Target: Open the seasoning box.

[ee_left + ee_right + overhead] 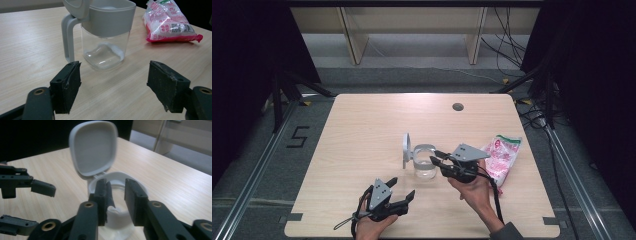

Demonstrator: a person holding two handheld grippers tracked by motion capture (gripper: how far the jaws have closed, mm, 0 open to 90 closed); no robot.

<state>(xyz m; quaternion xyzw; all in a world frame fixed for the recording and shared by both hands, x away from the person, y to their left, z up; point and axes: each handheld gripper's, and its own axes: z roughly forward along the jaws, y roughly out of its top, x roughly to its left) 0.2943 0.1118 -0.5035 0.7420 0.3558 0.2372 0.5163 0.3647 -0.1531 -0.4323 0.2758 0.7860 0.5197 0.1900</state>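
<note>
- Clear jug (424, 162) with grey collar, lid flipped up, is sitting mid-counter (362, 130); looks rigid, light, slick-walled.
- Right gripper (117, 195) jaws are hovering over its rim, narrowly parted, pinching nothing.
- Left gripper (113, 85) jaws are spread wide; handle (67, 37) looks the best hold.

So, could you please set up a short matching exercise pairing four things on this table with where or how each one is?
Things:
1. lid
2. left gripper
3. right gripper
4. pink packet

States:
A. lying flat at the table's right side
B. jaws wide apart, short of the jar
C. flipped up, standing open
D. jaws narrowly apart over the jar's mouth

Pairs: 1-C, 2-B, 3-D, 4-A
</note>
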